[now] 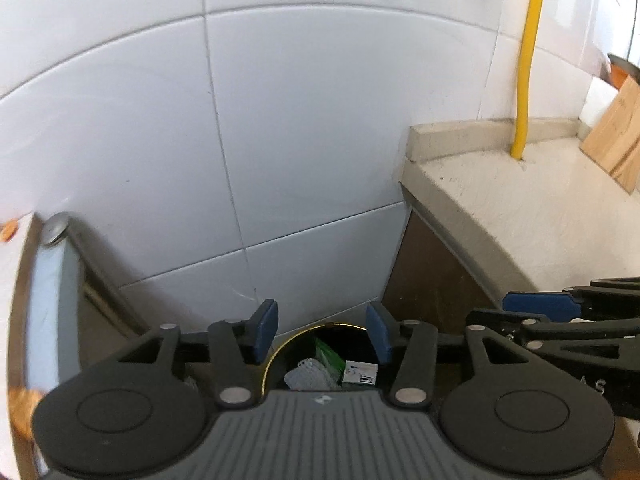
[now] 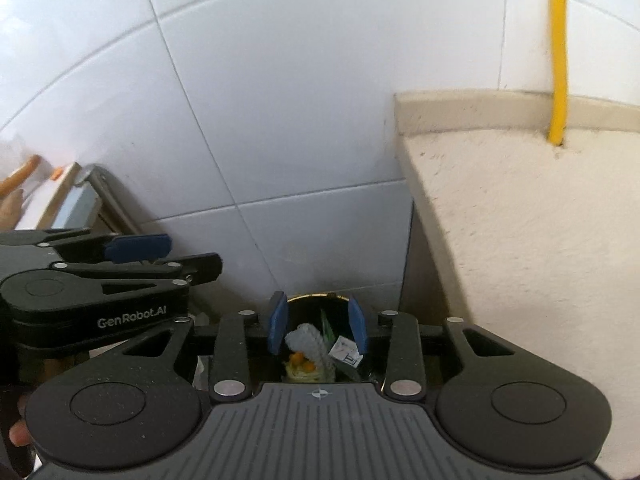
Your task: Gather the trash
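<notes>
Looking down along the left gripper (image 1: 322, 332), I see its blue pads standing apart with nothing between them. Below and straight ahead of them is the round bin (image 1: 276, 354) with a thin gold rim, on the floor by the tiled wall (image 1: 280, 120). Inside the bin lie a grey cloth (image 1: 308, 376), a green wrapper (image 1: 328, 358) and a small white box (image 1: 360, 372). The counter (image 1: 520, 208) is to the right, with a yellow pipe (image 1: 528, 60) rising from it. The right gripper (image 1: 540, 306) enters from the right edge, just beside the left one.

From the right wrist, the right gripper (image 2: 318, 330) is also open and empty. The bin (image 2: 316, 298) lies directly under its pads, and the cloth (image 2: 310, 342), the box (image 2: 346, 352) and some orange scraps (image 2: 302, 360) are in it. The left gripper (image 2: 138, 248) is at the left, seen edge-on, so here I cannot tell its opening.

Both grippers are about equally near the bin. I judge the trash in view is already collected, so the next piece must be looked for elsewhere.
</notes>
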The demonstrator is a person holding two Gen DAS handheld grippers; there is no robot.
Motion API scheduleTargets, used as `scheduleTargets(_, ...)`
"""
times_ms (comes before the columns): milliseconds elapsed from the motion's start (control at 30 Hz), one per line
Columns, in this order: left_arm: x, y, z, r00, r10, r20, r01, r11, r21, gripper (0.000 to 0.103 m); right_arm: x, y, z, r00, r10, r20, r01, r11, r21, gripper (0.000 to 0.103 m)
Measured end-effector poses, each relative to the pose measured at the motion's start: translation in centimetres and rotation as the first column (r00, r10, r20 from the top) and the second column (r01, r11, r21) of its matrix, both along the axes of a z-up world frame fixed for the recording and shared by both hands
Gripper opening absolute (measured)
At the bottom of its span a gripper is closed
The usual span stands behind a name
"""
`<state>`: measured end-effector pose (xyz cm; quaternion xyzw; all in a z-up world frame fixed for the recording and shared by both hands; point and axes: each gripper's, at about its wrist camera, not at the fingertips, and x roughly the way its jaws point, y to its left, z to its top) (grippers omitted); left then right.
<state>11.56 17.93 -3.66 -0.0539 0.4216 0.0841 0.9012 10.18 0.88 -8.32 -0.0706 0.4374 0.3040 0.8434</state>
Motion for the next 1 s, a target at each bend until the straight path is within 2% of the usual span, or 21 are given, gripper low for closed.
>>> scheduleTargets(267,-3.3,-2.8,1.0,0.997,0.07,0.012,-0.07,0.997,0.01,0.05,-1.2,-2.9,1.7,0.999,0.0,0.032,0.0,1.0,0.029,0.048)
scheduleTargets(567,-5.8,-4.8,1.7,0.993,0.12,0.02,-0.12,0.993,0.021,0.056,-3.1,-4.3,2.2,0.997,0.058,0.05,-0.059,0.998,0.029,0.052)
scheduleTargets(1000,-7.9,-6.0,2.5,0.988,0.148,0.036,-0.149,0.988,0.042,0.056,-4.8,-5.5,2.6,0.994,0.081,0.069,-0.083,0.996,0.032,0.054)
